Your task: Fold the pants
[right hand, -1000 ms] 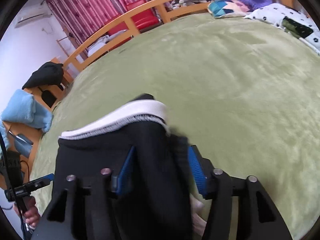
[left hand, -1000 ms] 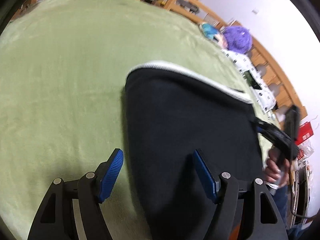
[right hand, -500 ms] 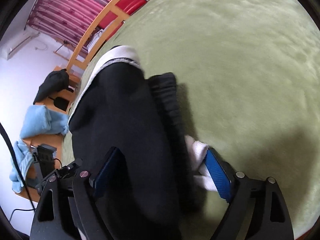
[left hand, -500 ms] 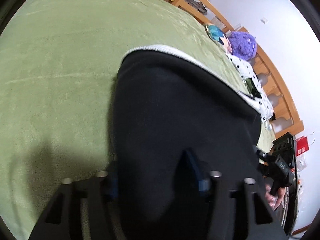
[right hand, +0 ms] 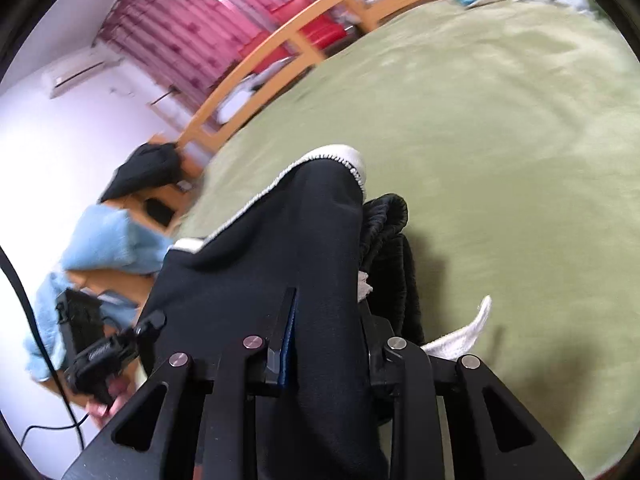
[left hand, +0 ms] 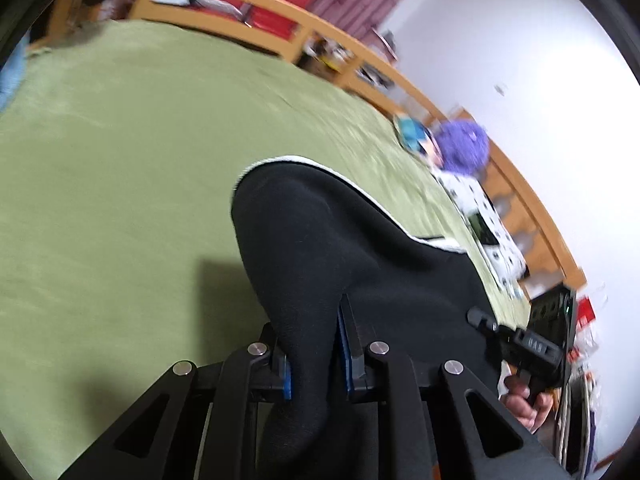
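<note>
Left gripper (left hand: pixel 314 354) has its blue-padded fingers (left hand: pixel 343 344) clenched on a bunch of the black pants (left hand: pixel 344 248); right gripper (right hand: pixel 326 344) pinches the other near corner, so both ends lift evenly. The white-lined far edge lies on the green bed blanket (left hand: pixel 120 160), anchoring the fold.

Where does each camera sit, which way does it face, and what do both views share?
Left wrist: sits on the left gripper, faces across the green bed toward the wall; the right gripper and its hand show.
Right wrist: sits on the right gripper, faces toward the curtains; the left gripper shows.
Shared: black pants clamped by both grippers, the bed.
</note>
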Demonstrator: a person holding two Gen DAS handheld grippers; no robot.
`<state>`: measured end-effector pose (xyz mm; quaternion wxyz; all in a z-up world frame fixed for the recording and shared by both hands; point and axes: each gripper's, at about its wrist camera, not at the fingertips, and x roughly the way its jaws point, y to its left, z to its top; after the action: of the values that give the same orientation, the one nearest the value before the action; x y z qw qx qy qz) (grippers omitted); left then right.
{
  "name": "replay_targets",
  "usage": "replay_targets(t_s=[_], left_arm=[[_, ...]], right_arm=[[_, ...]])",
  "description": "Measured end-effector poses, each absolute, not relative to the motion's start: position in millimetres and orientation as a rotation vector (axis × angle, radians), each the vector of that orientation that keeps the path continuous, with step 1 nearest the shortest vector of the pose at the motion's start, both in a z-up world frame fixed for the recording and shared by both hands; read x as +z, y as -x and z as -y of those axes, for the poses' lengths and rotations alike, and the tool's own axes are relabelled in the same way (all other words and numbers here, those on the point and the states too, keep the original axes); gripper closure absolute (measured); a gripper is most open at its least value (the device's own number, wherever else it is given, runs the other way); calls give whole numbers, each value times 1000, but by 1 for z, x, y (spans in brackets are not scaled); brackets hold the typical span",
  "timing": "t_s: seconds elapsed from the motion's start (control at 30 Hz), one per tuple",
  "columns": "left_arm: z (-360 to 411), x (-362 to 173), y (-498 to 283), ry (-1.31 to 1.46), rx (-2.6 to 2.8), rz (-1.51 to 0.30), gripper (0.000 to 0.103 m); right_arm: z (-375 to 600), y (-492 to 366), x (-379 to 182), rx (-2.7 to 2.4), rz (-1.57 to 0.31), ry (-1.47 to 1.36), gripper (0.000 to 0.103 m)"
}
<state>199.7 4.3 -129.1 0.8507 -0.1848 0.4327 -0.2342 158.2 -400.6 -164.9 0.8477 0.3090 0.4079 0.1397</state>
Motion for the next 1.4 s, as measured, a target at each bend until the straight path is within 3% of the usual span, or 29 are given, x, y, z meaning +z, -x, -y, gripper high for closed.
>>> replay_targets(t_s=[0.17,0.23,0.3,0.5,0.63,0.8,0.93,1.0,1.1,1.2,1.27,1.4], left_arm=[[-48,-134,-215,219,-328,-941,82],[-56,-160,-228,208,-287,-1026,74],[-62,-178,-229,194,-231,-1076,67],[-61,-151,-170,73,-174,-934,47],[-43,-154,-120,60,-251,-877,45],[-41,-200,-102,37,-182,-918,37],[-49,-175,-110,63,-227,-927,37],[-57,-158,-122,100,-241,-889,37],[-62,-142,-155,133,-255,-851,37],[-50,-134,-198,162,-298,-822,37],[-45,-135,-225,197,-325,-823,37],[-31,-172,-281,157,-219,-932,39]], right_arm=[[313,-193,-192,359,-924,-547,78],[295,-204,-213,298,-983,-501,60],[295,-204,-216,271,-994,-497,59],[293,-150,-155,169,-843,-280,59],[259,-107,-144,263,-734,-128,70],[247,-100,-203,244,-865,-36,72],[248,-105,-189,265,-866,-1,74],[256,-109,-168,294,-810,-31,73],[259,-134,-141,317,-704,-22,64],[247,-181,-134,332,-688,-19,64],[243,-215,-140,356,-702,-38,67],[235,-266,-178,244,-825,23,103]])
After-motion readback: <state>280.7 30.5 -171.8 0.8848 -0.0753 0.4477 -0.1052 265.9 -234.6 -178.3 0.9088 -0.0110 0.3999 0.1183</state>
